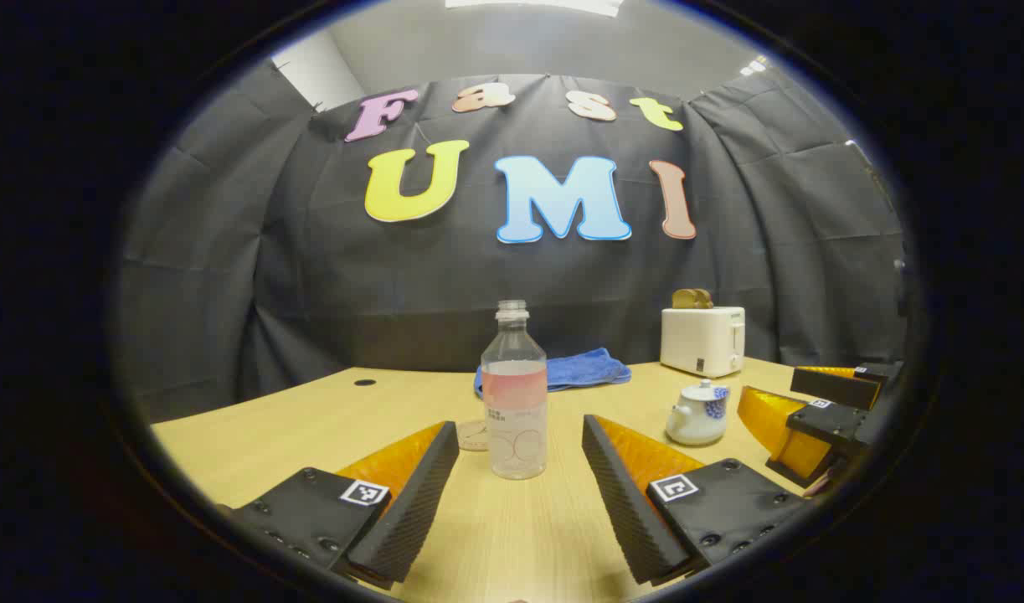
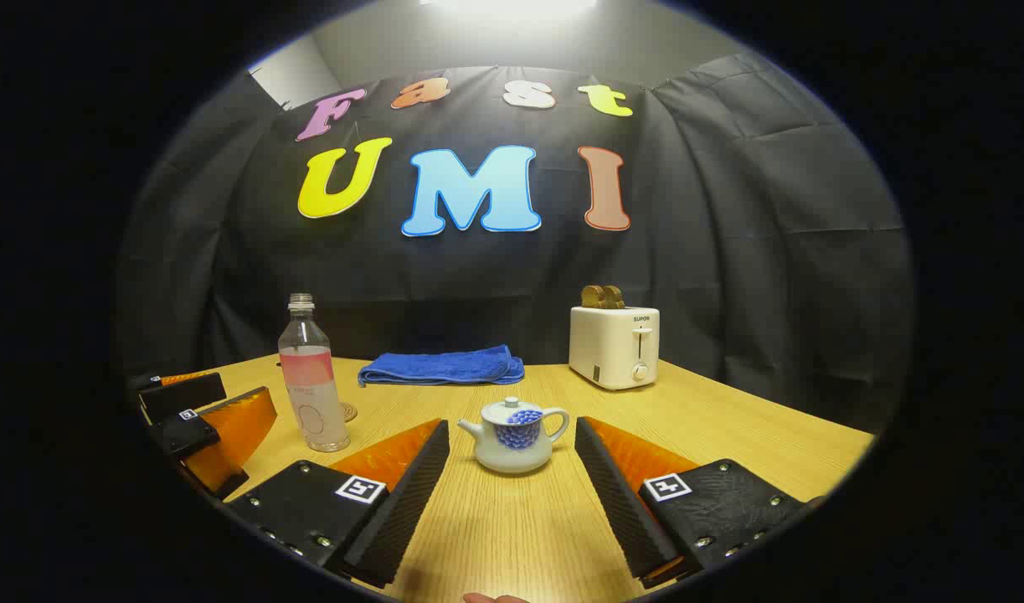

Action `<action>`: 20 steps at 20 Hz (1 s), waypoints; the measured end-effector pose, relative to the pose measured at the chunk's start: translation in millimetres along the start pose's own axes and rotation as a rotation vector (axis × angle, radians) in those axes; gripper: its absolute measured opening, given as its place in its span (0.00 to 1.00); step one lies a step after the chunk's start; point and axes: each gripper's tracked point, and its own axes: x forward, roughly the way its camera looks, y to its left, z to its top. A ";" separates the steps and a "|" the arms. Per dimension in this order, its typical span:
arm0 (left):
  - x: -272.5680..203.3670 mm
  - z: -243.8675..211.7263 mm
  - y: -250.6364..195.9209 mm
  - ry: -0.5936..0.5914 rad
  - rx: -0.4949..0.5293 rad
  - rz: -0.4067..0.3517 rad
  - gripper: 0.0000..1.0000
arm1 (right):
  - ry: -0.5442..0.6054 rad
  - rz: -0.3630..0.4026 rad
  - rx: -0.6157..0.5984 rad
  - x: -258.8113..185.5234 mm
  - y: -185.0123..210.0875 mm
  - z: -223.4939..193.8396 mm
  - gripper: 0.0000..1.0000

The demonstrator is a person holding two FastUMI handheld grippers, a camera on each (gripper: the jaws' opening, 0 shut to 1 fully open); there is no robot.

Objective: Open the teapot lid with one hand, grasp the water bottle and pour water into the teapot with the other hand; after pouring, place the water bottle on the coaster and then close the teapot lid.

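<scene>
Both grippers are hanging low over the desk [image 1: 520,536] with nothing in them, so to me this looks like the very start: lid on, bottle untouched. Going left to right in the left gripper view, the left gripper [image 1: 520,490] has its jaws spread wide with the water bottle [image 1: 514,394] standing upright just past the tips, capless and about half full. A round coaster [image 1: 472,435] peeks out right beside the bottle's base, on its left. Further right sits the teapot [image 1: 698,413], and the right gripper [image 1: 800,419] shows at the edge.

In the right gripper view the right gripper [image 2: 512,477] is also spread, with the teapot dead ahead between its fingers and the lid [image 2: 512,409] seated on top. My guess for the next move: right one pinches the little lid knob and lifts straight up, left one closes around the bottle's middle.

What the right view adds is the spout pointing left and the toaster's [image 2: 614,346] front lever. The blue towel [image 2: 440,366] lies at the back in both
</scene>
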 end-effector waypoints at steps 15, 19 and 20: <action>0.8 0.2 0.3 0.001 0.001 0.004 1.00 | 0.002 -0.013 0.001 0.1 -2.3 -0.4 0.96; 0.7 0.5 -3.5 -0.001 0.001 -0.013 1.00 | 0.002 -0.026 0.002 0.8 -4.2 -0.1 0.96; 1.6 0.0 -5.5 -0.001 0.000 -0.023 1.00 | 0.002 -0.029 0.003 1.7 -4.8 -0.2 0.96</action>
